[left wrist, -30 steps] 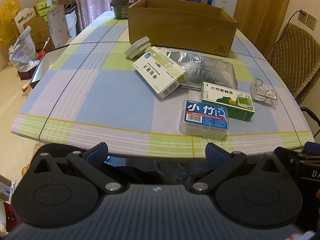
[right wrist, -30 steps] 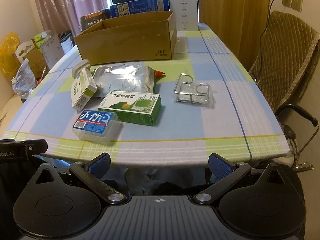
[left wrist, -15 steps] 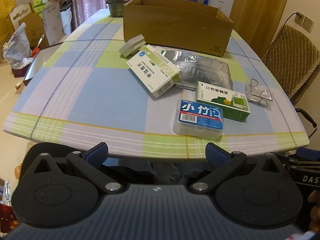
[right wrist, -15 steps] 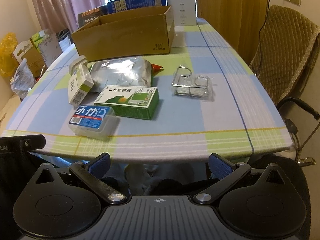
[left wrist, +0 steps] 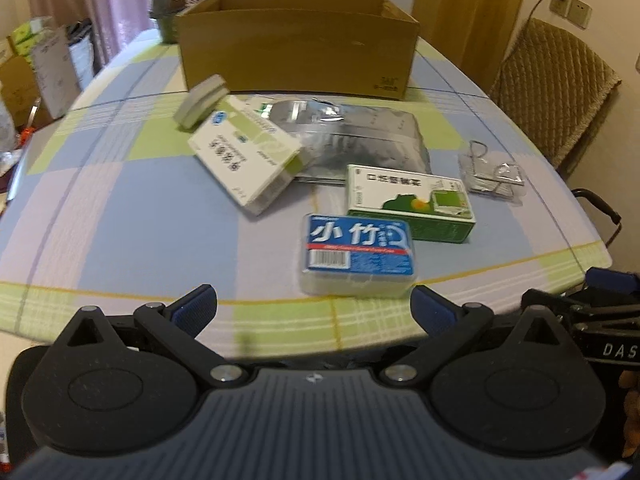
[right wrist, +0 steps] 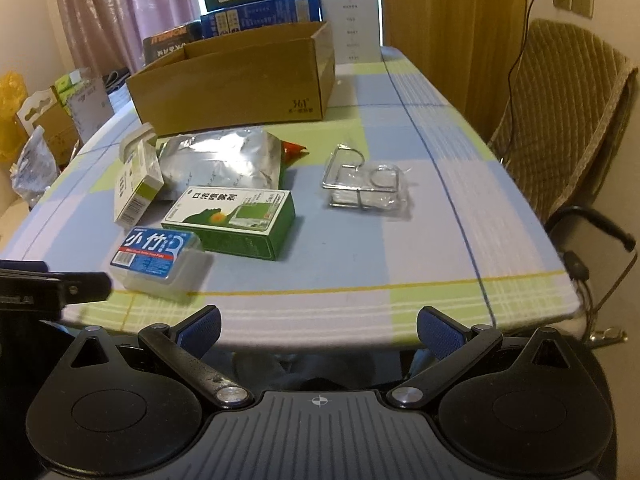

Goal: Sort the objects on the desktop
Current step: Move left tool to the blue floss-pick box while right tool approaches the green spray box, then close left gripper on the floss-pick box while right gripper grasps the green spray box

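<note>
Your left gripper (left wrist: 314,306) — jaws spread wide, empty — sits at near table edge, blue-lidded floss-pick box (left wrist: 357,254) just ahead, slightly right of centre. Box long axis runs across your fingers, label upright toward you. Your right gripper (right wrist: 319,326) also wide, empty; same box lies far left of it. Left hand nearer. Cardboard box (left wrist: 298,38) stands beyond clutter.

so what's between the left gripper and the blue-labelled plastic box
Nothing: in the left wrist view only bare checked tablecloth at the table's near edge separates the open left gripper from the blue-labelled plastic box.
</note>
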